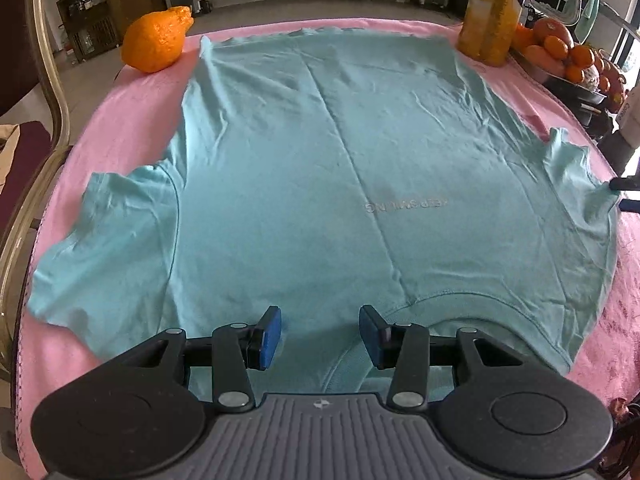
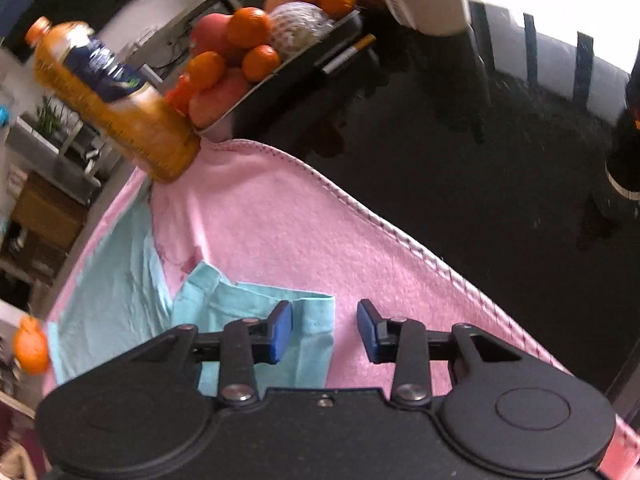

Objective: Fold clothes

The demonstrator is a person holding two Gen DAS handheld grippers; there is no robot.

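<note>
The teal T-shirt (image 1: 320, 168) lies spread flat on the pink blanket (image 1: 120, 128), collar nearest the left wrist camera, both sleeves out to the sides, faint mirrored lettering showing through the cloth. No fold shows anywhere, only a long crease down the body. The left gripper (image 1: 320, 334) hangs just above the collar, jaws parted wide, nothing between the blue pads. Over at the edge, the right gripper (image 2: 325, 330) hovers at the right sleeve (image 2: 280, 304), jaws just as wide and empty, its left pad above the sleeve hem, its right pad over bare blanket.

By the look of it, this is the flat-shirt stage with both tools lining up on cloth; a grasp here would call for dropping the pads onto the fabric and pinching one layer cleanly.

Beyond the shirt: a juice bottle (image 2: 116, 100) stands on the blanket's corner, a dark fruit tray (image 2: 288, 68) beside it piled with oranges and apples, and a lone bumpy orange (image 1: 154, 40) at the far left corner.
</note>
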